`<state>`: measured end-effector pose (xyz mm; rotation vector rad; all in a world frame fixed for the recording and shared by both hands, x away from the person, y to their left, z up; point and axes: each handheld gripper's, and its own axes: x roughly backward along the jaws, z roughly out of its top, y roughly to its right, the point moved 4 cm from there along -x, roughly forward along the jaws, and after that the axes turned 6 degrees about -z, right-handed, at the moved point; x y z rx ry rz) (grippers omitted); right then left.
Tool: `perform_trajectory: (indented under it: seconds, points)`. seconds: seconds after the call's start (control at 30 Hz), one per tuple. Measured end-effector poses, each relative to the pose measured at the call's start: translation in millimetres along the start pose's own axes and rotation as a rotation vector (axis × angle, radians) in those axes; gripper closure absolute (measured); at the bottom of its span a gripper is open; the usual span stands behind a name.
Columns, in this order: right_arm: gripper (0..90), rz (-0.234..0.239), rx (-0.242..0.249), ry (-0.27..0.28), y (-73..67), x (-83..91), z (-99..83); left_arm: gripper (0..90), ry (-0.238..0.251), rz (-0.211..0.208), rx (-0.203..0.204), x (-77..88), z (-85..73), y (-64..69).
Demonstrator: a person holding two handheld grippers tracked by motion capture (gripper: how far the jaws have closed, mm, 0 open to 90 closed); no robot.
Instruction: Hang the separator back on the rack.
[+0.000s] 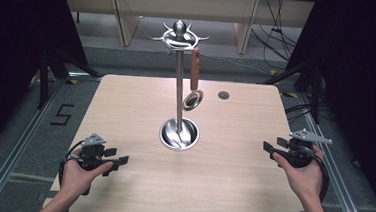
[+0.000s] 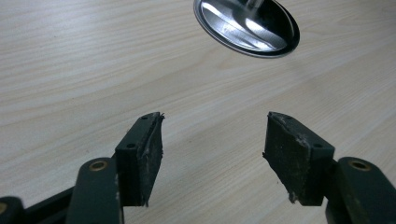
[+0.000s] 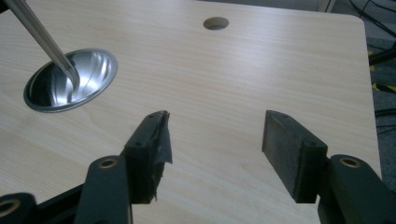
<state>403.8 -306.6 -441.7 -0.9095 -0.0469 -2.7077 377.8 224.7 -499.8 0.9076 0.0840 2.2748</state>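
- Your left gripper (image 1: pixel 120 160) sits near the bench's (image 1: pixel 230 189) front left corner, jaws spread wide with nothing between them; in the left gripper view both pads (image 2: pixel 148 156) frame bare wood, and the stand's round base (image 2: pixel 246 25) lies ahead.
- Your right gripper (image 1: pixel 270 148) rests near the right edge, also wide open and empty; its view shows the base (image 3: pixel 70 79) ahead to the left and the bench's round hole (image 3: pixel 216 23) farther off.
- Between them, well apart from both, stands the steel utensil stand (image 1: pixel 179 93): a thin pole rising from a dish-like base (image 1: pixel 179 134) up to a ring of hooks (image 1: pixel 180 35).
- One utensil, a small ladle (image 1: pixel 194 76) with a brown wooden handle, hangs from a hook on the right side of the ring, its bowl down and close to the pole.
- I judge that no grasp has begun yet; both hands are at a waiting position, so the work with the ladle is at its start.
- Next move, as I judge it: bring your right gripper up and forward to the wooden handle, close on it, then lift so it comes free of the hook. Take care not to knock the pole.
- Count: two grippers, one stand, one ladle, one hole in the bench.
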Motion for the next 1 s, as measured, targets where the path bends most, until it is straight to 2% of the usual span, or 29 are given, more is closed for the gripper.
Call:
perform_trajectory:
  seconds: [0.13, 0.23, 0.3, 0.33, 0.37, 0.43, 0.47, 0.5, 0.6, 0.67, 0.7, 0.8, 0.83, 0.87, 0.9, 0.93, 0.97, 1.0]
  points:
    - [41.6, -0.006, 0.006, -0.001, 5.0, -1.3, -4.7, 36.4, -0.015, 0.002, -0.016, 0.5, -0.2, -1.2]
    - [41.5, -0.011, -0.014, -0.013, 8.2, -2.1, -9.7, 36.4, -0.016, 0.001, -0.018, 0.5, -0.3, -1.1]
    - [41.4, -0.030, 0.009, -0.007, 13.4, -4.4, -12.3, 36.4, -0.014, 0.002, -0.017, 0.5, -0.3, -0.9]
    - [41.4, -0.020, -0.021, -0.011, 12.4, -4.0, -13.7, 36.4, -0.017, 0.003, -0.023, 0.6, -0.3, -1.5]
    - [41.5, -0.027, -0.016, -0.023, 14.9, -3.8, -15.3, 36.4, -0.018, 0.002, -0.023, 0.6, -0.3, -1.5]
    - [41.4, -0.047, 0.021, -0.011, 22.8, -6.6, -18.0, 36.4, -0.019, -0.002, -0.023, 0.3, -0.5, -1.2]
    - [41.4, -0.047, 0.021, -0.011, 22.8, -6.6, -18.0, 36.4, -0.025, 0.001, -0.034, 0.4, -0.3, -2.1]
    - [41.4, -0.041, 0.004, -0.019, 22.7, -6.4, -19.4, 36.3, -0.009, -0.002, -0.009, -0.4, -0.3, 0.4]
    - [41.4, -0.061, 0.022, -0.032, 25.8, -8.8, -23.8, 36.4, -0.013, -0.005, -0.011, 0.0, -0.3, 0.5]
    - [41.0, -0.063, 0.018, -0.031, 26.9, -9.4, -25.6, 36.4, -0.024, -0.011, -0.020, 0.8, -0.2, -0.3]
    - [42.3, -0.072, -0.024, -0.051, 26.0, -7.4, -27.1, 36.3, -0.016, -0.005, -0.017, 0.5, -0.1, 0.2]
    - [42.5, -0.075, -0.005, -0.030, 31.8, -7.3, -27.7, 36.4, -0.021, -0.008, -0.027, 0.4, 0.2, 0.0]
    - [42.8, -0.075, -0.049, -0.051, 29.9, -5.5, -31.1, 36.4, -0.015, -0.014, -0.024, 0.0, 0.6, 1.5]
    - [42.8, -0.075, -0.049, -0.051, 29.9, -5.5, -31.1, 36.3, -0.015, -0.014, -0.024, 0.0, 0.6, 1.5]
    - [42.8, -0.080, -0.009, -0.045, 32.8, -7.6, -33.5, 36.4, -0.017, -0.016, -0.024, -0.3, 0.6, 1.6]
    - [42.8, -0.080, -0.009, -0.045, 32.8, -7.6, -33.5, 36.4, -0.016, -0.013, -0.030, -0.7, 0.7, 1.2]
    - [43.0, -0.074, -0.043, -0.063, 29.7, -6.7, -34.5, 36.4, -0.010, -0.014, -0.018, -0.9, 0.6, 2.3]
    - [43.4, -0.071, -0.039, -0.061, 29.2, -7.3, -34.4, 36.4, -0.015, -0.012, -0.025, -1.0, 0.8, 1.3]
